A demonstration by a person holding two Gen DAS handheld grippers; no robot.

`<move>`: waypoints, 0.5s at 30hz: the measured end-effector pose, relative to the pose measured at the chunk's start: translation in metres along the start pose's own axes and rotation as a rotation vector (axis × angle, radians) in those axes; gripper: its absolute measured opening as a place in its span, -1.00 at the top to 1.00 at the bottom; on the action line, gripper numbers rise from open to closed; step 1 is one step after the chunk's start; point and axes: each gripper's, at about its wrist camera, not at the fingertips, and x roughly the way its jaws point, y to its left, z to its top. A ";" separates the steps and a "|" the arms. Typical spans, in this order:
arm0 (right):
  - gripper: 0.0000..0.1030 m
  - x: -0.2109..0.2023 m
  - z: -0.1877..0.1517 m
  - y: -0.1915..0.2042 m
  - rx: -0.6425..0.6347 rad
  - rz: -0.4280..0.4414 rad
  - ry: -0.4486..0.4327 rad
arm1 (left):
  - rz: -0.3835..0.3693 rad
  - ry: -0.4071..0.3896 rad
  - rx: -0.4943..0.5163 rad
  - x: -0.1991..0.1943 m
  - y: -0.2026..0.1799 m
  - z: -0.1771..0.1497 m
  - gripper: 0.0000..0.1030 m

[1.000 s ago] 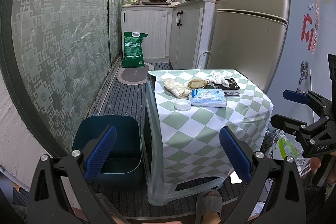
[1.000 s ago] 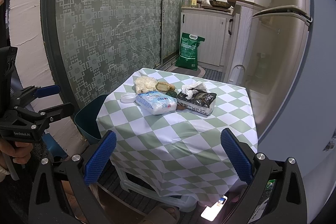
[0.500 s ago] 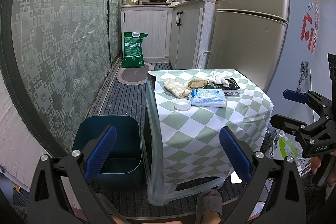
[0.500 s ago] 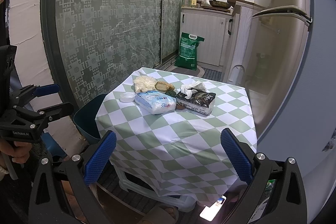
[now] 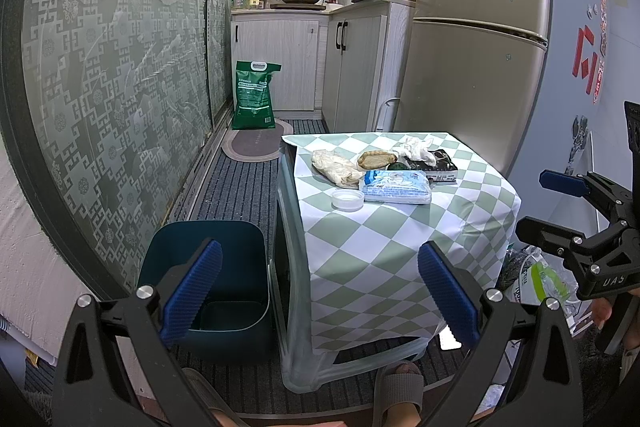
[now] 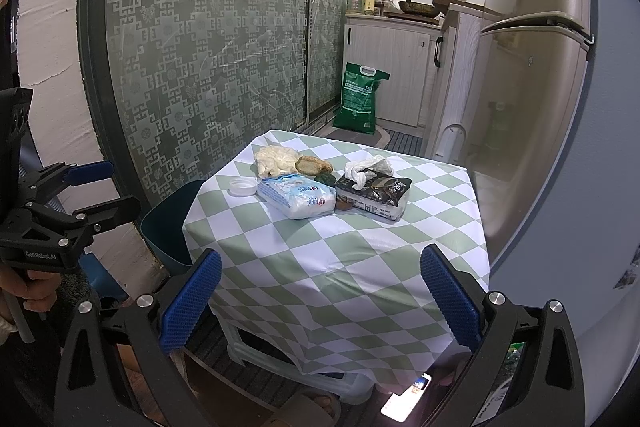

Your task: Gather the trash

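A small table under a green-and-white checked cloth (image 5: 384, 243) (image 6: 344, 251) carries a crumpled pale plastic bag (image 5: 334, 167) (image 6: 274, 158), a brown bun-like item (image 5: 376, 159) (image 6: 314, 165), a white lid (image 5: 347, 198) (image 6: 242, 186), a blue-white tissue pack (image 5: 398, 186) (image 6: 297, 195) and a dark tissue box with white tissue (image 5: 428, 161) (image 6: 374, 189). A dark blue bin (image 5: 212, 283) (image 6: 168, 223) stands on the floor left of the table. My left gripper (image 5: 320, 291) and right gripper (image 6: 320, 303) are both open, empty, held short of the table.
A fridge (image 5: 472, 39) stands behind the table on the right. A green sack (image 5: 254, 95) leans by white cabinets (image 5: 280, 63) at the back. A patterned glass door (image 5: 108, 67) runs along the left. Bagged items (image 5: 536, 279) lie on the floor at right. Sandalled feet (image 5: 396, 391) show below.
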 end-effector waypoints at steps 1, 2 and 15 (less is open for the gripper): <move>-0.95 0.000 0.000 0.000 -0.003 -0.003 0.000 | 0.000 0.000 0.000 0.000 0.000 0.000 -0.94; -0.95 0.000 0.000 0.000 -0.003 -0.003 0.000 | 0.001 0.000 0.001 0.000 0.000 0.000 -0.94; -0.95 -0.001 0.000 0.000 -0.003 -0.003 0.000 | 0.002 0.000 0.002 0.000 0.000 0.000 -0.94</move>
